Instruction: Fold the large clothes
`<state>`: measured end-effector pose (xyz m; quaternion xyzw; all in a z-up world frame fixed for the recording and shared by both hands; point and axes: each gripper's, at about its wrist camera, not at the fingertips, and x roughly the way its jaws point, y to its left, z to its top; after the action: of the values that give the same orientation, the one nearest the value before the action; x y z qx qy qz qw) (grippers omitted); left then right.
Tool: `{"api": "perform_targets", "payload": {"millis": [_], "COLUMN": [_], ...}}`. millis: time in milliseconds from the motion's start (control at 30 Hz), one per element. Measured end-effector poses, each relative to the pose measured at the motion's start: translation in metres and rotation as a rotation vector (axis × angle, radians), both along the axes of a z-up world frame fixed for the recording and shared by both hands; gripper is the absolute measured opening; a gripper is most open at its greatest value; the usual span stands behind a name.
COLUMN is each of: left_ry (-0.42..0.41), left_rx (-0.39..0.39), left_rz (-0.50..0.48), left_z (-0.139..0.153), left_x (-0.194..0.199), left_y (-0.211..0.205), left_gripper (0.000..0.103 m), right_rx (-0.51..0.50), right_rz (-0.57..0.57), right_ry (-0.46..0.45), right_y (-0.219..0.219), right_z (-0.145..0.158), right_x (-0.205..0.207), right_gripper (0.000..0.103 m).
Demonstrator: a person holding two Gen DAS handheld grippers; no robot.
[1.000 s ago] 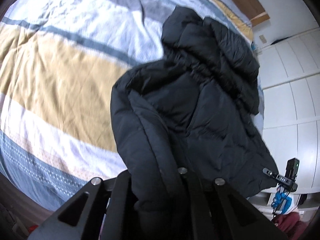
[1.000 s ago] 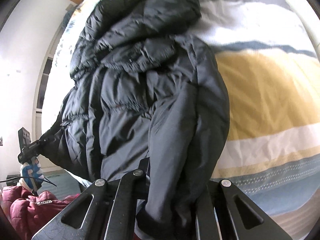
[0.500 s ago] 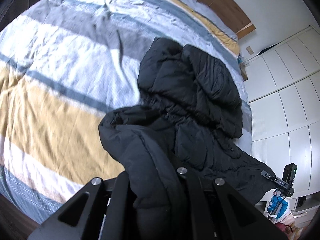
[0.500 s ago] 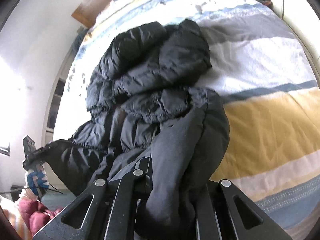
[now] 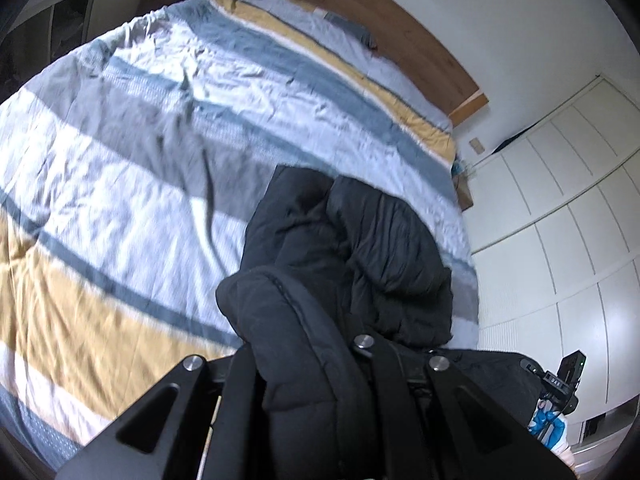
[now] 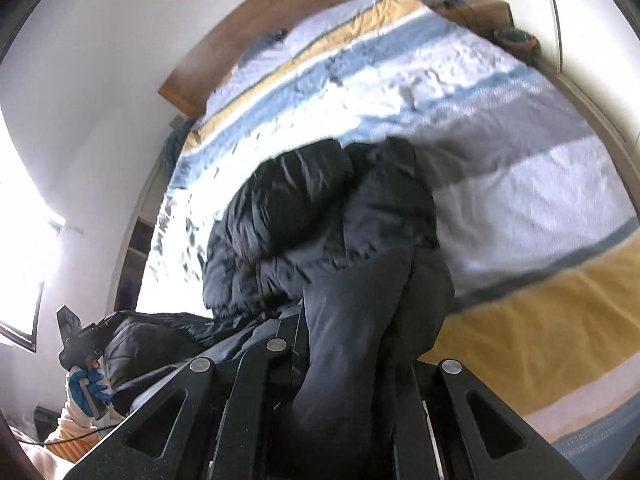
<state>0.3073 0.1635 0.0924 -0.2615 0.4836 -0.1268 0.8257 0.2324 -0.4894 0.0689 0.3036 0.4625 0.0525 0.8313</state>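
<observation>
Gripping a fold of the black puffer jacket [image 5: 304,360], the left claw [image 5: 316,396] is clamped on its fabric; the right claw [image 6: 352,392] is likewise closed on another fold of the same jacket [image 6: 320,216]. The jacket's far part lies bunched on the striped duvet [image 5: 120,160] of the bed. Beyond: wooden headboard [image 5: 400,36], white wardrobe doors [image 5: 560,208].
</observation>
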Motion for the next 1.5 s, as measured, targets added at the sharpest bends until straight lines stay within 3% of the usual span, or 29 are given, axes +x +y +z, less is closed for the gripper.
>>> {"api": "perform_targets", "payload": {"millis": [167, 367, 567, 733, 900, 1033, 1333, 1500], "left_ry": [-0.02, -0.009, 0.022, 0.031, 0.062, 0.09, 0.181, 0.224], "left_rx": [-0.013, -0.006, -0.013, 0.038, 0.08, 0.071, 0.085, 0.072], "left_rz": [0.02, 0.034, 0.087, 0.094, 0.109, 0.129, 0.127, 0.138], "left_z": [0.018, 0.019, 0.009, -0.001, -0.021, -0.043, -0.127, -0.169], "left_x": [0.018, 0.041, 0.084, 0.136, 0.197, 0.238, 0.316, 0.335], "left_y": [0.005, 0.004, 0.006, -0.003, -0.013, -0.02, -0.036, -0.049], "left_gripper": [0.007, 0.007, 0.007, 0.008, 0.009, 0.011, 0.015, 0.031], "right_rx": [0.013, 0.025, 0.025, -0.014, -0.056, -0.059, -0.062, -0.073], "right_rz": [-0.031, -0.061, -0.121, -0.144, -0.154, -0.172, -0.224, -0.247], "right_ry": [-0.03, -0.025, 0.002, 0.019, 0.042, 0.065, 0.194, 0.265], "right_y": [-0.009, -0.02, -0.034, -0.038, -0.04, -0.044, -0.053, -0.052], "right_z": [0.011, 0.009, 0.001, -0.005, -0.019, -0.036, -0.105, -0.149], "right_x": [0.012, 0.033, 0.075, 0.129, 0.184, 0.221, 0.294, 0.321], "right_gripper": [0.009, 0.009, 0.009, 0.009, 0.009, 0.009, 0.01, 0.014]}}
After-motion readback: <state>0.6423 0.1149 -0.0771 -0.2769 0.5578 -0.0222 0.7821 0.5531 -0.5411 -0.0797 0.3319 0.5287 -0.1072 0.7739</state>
